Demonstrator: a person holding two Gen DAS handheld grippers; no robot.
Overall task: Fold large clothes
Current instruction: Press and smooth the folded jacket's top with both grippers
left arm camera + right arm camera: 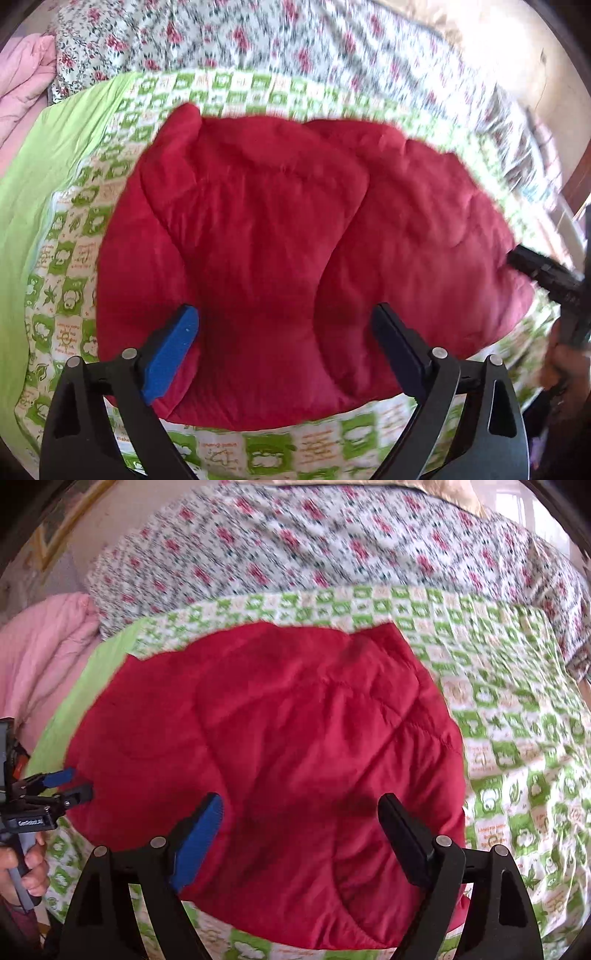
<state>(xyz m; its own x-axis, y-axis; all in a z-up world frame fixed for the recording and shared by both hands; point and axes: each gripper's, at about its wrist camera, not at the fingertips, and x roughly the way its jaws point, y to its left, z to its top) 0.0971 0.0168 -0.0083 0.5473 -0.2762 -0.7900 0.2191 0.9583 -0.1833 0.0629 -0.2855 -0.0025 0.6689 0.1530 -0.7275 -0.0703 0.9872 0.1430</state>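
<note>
I hold both tools above one padded, quilted red garment (280,258), which lies bundled in a thick mound on the green-and-white checked cotton sheet (66,288) of the bed, right under my fingers. My left tool (284,350) is spread wide, nothing between its blue pad and its black pad; my right tool (301,834) is spread just as wide and also empty. In the left view the right tool's black tip shows at three o'clock, at the garment's edge; in the right view the left tool sits at nine o'clock, near the opposite edge.

I judge that I am between folds: the garment looks already doubled over on itself, though blur leaves its layers uncertain. The next move, I think, calls for lowering both tools onto one edge, pinching thick padding firmly, and carrying it across evenly.

Counted: one red garment, two tools, one checked sheet, one floral red-and-white cover (332,546) at twelve o'clock, one pink quilt (44,642) at ten.
</note>
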